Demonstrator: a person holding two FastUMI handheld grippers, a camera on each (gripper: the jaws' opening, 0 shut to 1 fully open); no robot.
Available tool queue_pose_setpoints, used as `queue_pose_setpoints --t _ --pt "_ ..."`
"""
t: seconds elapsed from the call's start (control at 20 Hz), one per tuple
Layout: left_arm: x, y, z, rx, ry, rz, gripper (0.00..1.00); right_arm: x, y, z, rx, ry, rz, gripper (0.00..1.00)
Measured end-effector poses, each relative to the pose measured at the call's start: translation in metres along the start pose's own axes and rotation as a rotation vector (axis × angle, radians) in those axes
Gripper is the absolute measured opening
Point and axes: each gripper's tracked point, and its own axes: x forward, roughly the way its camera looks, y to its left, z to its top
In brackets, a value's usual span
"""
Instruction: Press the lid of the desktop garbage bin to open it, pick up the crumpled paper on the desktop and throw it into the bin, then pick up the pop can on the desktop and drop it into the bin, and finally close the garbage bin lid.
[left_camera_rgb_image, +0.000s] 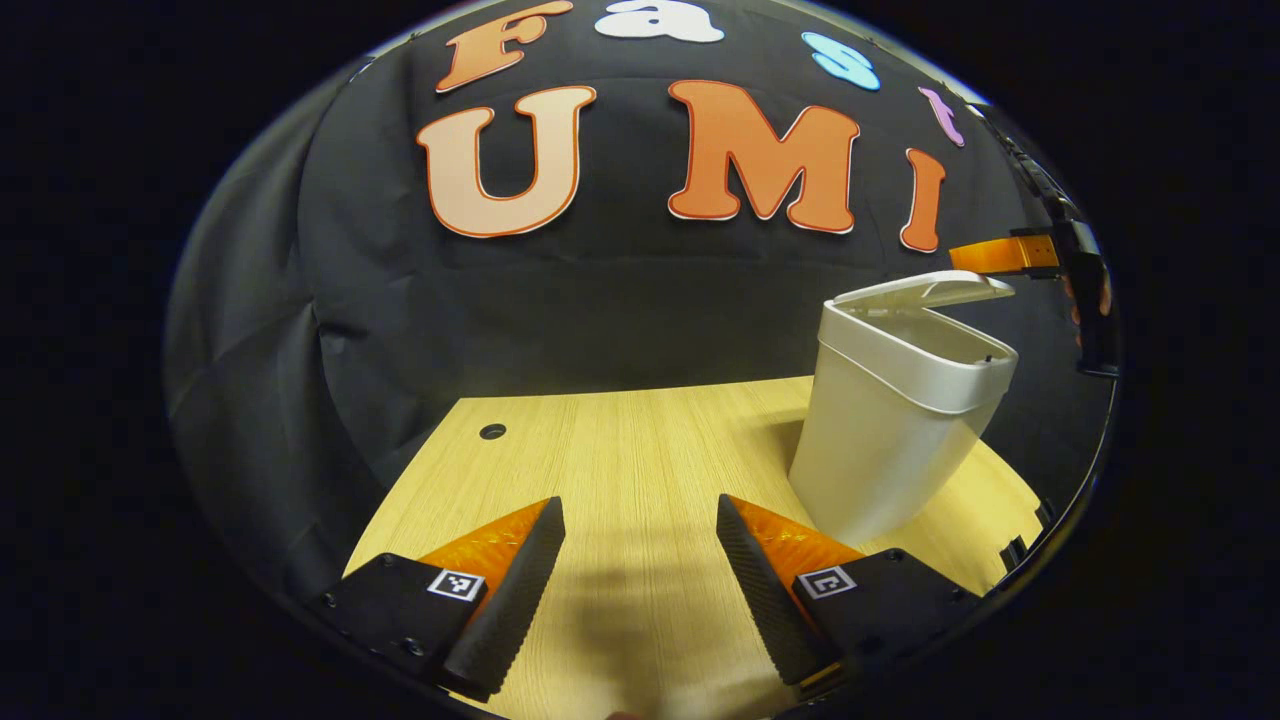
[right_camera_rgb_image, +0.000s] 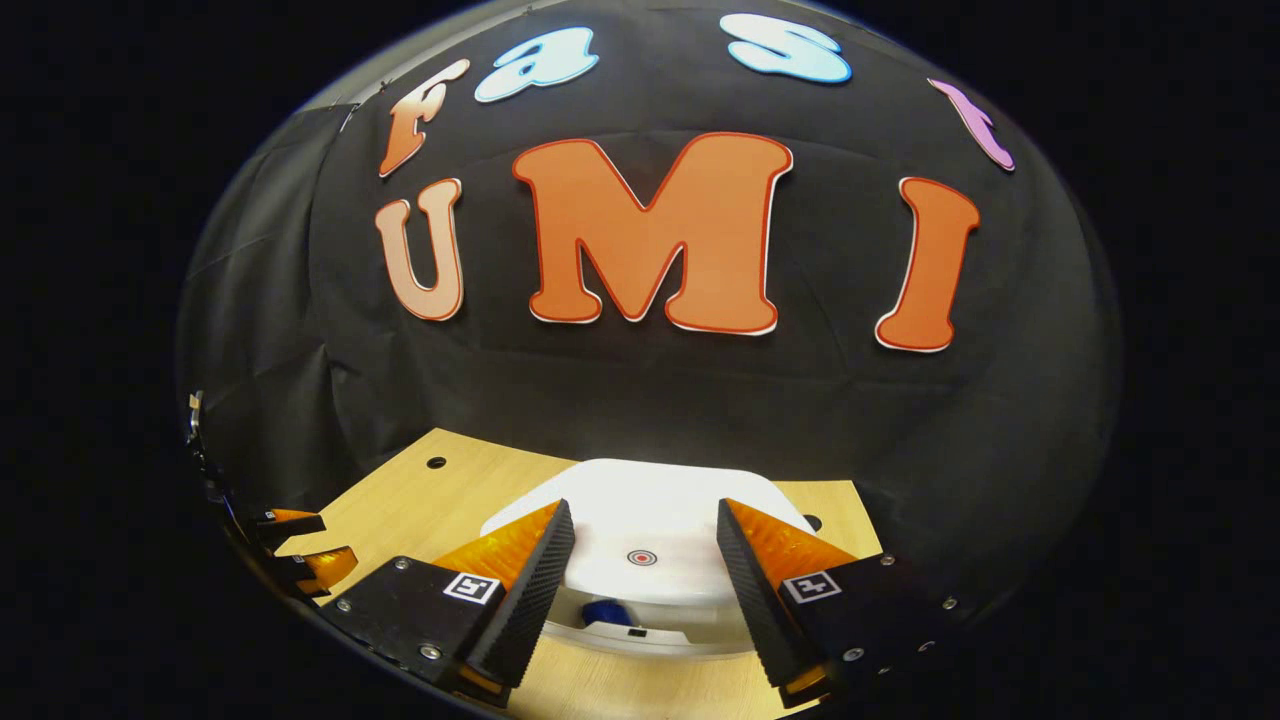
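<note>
With the bin (left_camera_rgb_image: 900, 420) standing on the desk (left_camera_rgb_image: 620, 470), its lid (right_camera_rgb_image: 650, 530) partly raised, we bring the released right hand-held gripper (right_camera_rgb_image: 640, 580) straight down above the lid's centre mark (right_camera_rgb_image: 641, 557), pressing until it shuts, while the left hand-held gripper (left_camera_rgb_image: 640, 570) stays released beside the bin.

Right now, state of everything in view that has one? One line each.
garbage bin: upright on the table, apart from both grippers.
bin lid: partly raised, gap at the front; something blue shows in the gap in the right gripper view.
left gripper: open, empty, over bare table.
right gripper: open, empty, above the lid.
</note>
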Motion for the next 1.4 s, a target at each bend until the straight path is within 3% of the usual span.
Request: queue_pose_setpoints --t 0.2,0.35,0.9,1.05,1.3,1.4 --pt "-0.001 -0.001 -0.006 -0.002 0.012 0.001 0.98 -0.003 -0.002 -0.020 0.033 0.043 -0.001 0.83" --pt "-0.002 -0.002 -0.006 0.000 0.014 0.000 0.98 0.004 -0.009 -0.031 0.035 0.070 -0.005 0.67" --pt "-0.001 -0.008 -0.010 0.002 0.026 -0.008 0.98 0.004 -0.001 -0.055 -0.001 0.132 -0.017 0.43" --pt "0.001 -0.012 -0.012 0.001 0.030 -0.017 0.98 0.005 0.005 -0.058 -0.010 0.130 -0.031 0.21" --pt "0.004 -0.019 -0.012 0.006 0.032 -0.031 0.98 0.008 0.003 -0.063 0.064 0.183 -0.009 0.21" --pt "0.005 -0.019 -0.011 0.005 0.031 -0.033 0.98 0.007 0.003 -0.064 0.087 0.184 0.004 0.16"
